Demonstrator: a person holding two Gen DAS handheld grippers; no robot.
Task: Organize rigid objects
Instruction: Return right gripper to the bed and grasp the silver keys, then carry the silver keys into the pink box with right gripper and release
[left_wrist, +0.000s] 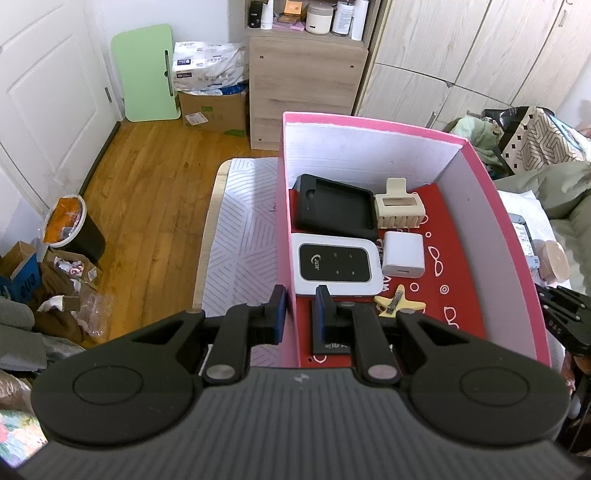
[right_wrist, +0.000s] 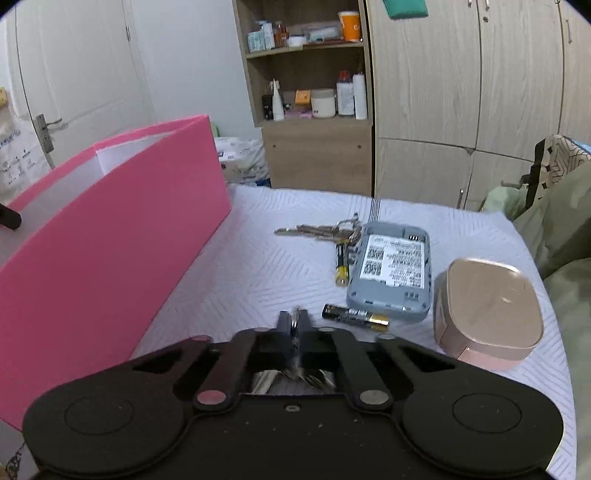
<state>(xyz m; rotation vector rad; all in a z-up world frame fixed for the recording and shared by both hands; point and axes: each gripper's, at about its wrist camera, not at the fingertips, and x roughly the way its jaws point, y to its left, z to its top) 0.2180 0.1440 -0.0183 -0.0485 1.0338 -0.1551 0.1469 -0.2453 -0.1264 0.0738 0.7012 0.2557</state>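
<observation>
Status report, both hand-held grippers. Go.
Left hand-held gripper clamped on pink box wall. Right hand-held gripper shut on a metal ring, keys hanging below. Batteries, grey device, second keys remain out. Nothing blocking.

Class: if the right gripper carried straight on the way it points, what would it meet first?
Probably the bare white bedspread just ahead of the right gripper; the nearer battery lies slightly right of that line.

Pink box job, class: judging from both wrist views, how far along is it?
Done: router, black case, clip, charger and star lie in the pink box. In hand: right tongs shut on a metal ring. Left: keys, batteries, grey cover, case.
</observation>
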